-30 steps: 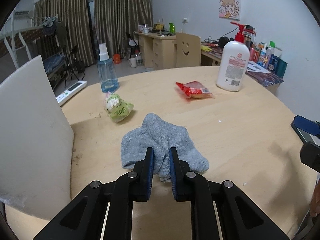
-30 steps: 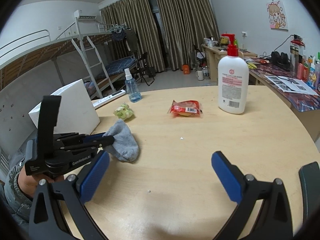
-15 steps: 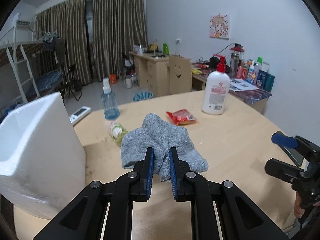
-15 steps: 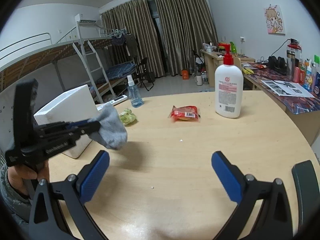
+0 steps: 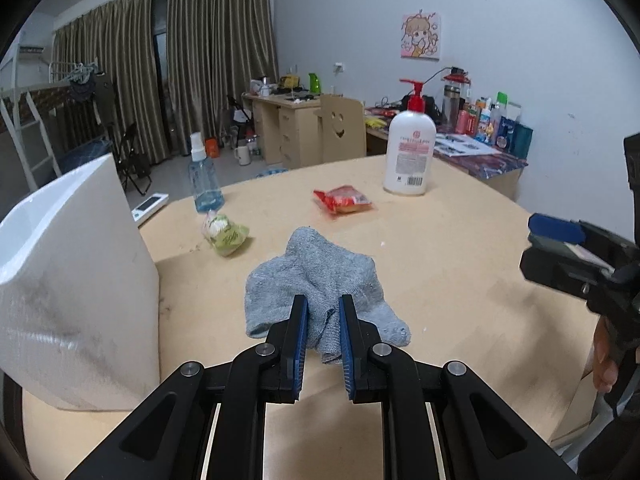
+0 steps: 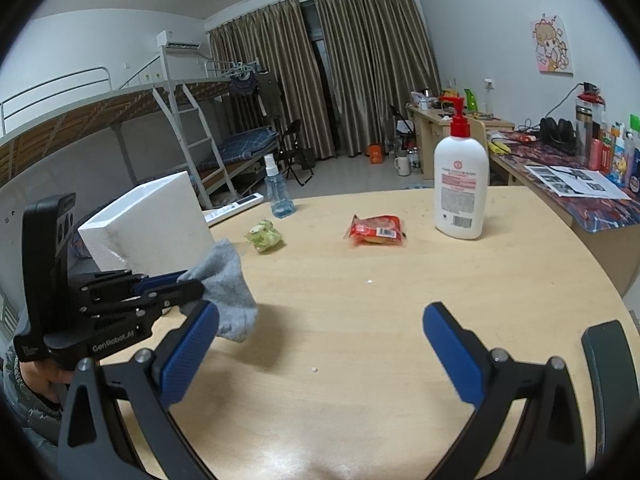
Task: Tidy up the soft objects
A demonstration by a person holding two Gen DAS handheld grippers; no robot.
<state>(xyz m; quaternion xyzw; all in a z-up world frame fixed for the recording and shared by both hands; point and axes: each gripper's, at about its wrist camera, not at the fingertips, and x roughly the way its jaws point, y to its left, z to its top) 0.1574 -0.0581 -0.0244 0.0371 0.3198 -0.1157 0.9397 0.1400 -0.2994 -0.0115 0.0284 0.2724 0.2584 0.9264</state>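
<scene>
My left gripper [image 5: 323,312] is shut on a grey sock [image 5: 320,276] and holds it in the air above the round wooden table [image 5: 460,264]. The sock [image 6: 226,280] also hangs from that gripper [image 6: 188,284] in the right wrist view, next to the white foam box [image 6: 148,224]. The box [image 5: 68,280] stands at the table's left. My right gripper [image 6: 320,336] is open and empty above the table's near side; it also shows in the left wrist view [image 5: 560,236] at the right edge.
A green soft packet [image 5: 225,232], a red snack packet [image 5: 343,200], a blue spray bottle [image 5: 203,180] and a white pump bottle [image 5: 409,152] stand farther back on the table. A cluttered desk [image 6: 580,184] lies to the right.
My left gripper has lifted the grey sock off the table and carried it up and left, close to the white foam box. The right gripper has stayed open.
</scene>
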